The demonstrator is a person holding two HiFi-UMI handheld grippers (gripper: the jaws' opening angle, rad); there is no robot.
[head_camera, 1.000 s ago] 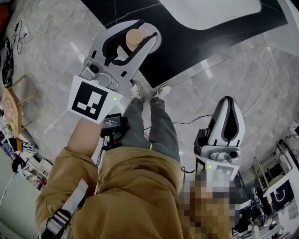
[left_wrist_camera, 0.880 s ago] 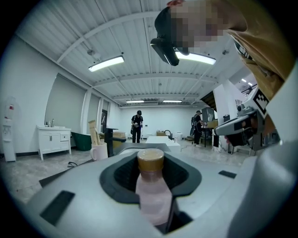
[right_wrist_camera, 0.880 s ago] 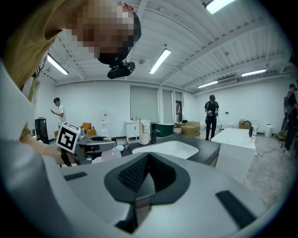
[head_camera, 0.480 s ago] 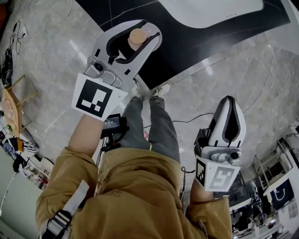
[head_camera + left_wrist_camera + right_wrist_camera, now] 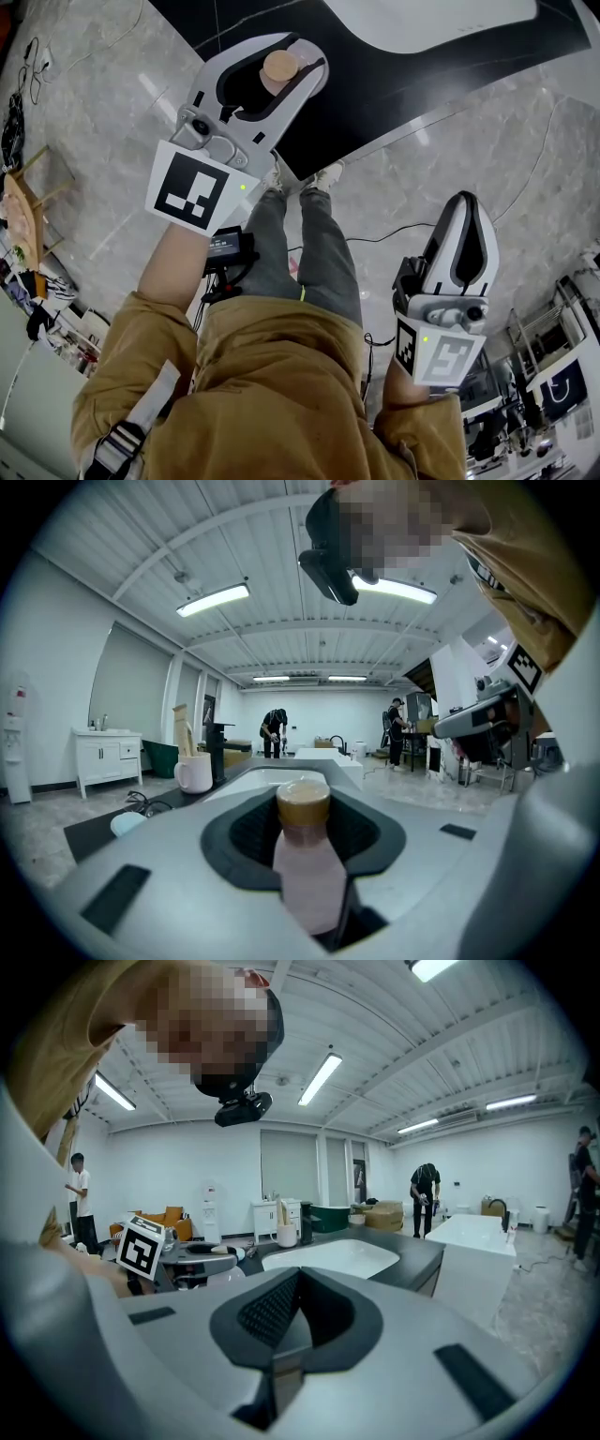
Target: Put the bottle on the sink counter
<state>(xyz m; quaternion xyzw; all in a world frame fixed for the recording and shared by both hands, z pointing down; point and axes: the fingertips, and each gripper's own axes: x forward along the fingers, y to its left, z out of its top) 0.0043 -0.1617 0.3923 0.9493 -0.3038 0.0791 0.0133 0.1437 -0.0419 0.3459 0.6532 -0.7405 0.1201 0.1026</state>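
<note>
In the head view my left gripper (image 5: 304,53) is held out over the edge of the black sink counter (image 5: 394,66). It is shut on a pale pink bottle (image 5: 279,66) with a round tan cap. The left gripper view shows the bottle (image 5: 305,855) upright between the dark pads, cap uppermost, with my left gripper (image 5: 305,794) closed round its body. The counter (image 5: 94,825) and white basin (image 5: 272,778) lie just beyond. My right gripper (image 5: 466,204) hangs lower at the right over the floor, shut and empty; its pads (image 5: 281,1312) meet with nothing between them.
A white mug (image 5: 194,772) and a black faucet (image 5: 217,747) stand on the counter's left part. The white basin (image 5: 328,1258) also shows from the right. Cables (image 5: 412,234) trail on the marble floor, and a wooden stool (image 5: 23,211) stands far left. People work in the background.
My left gripper with the bottle has drifted slightly up the head view, further over the counter edge. My right gripper has barely moved.
</note>
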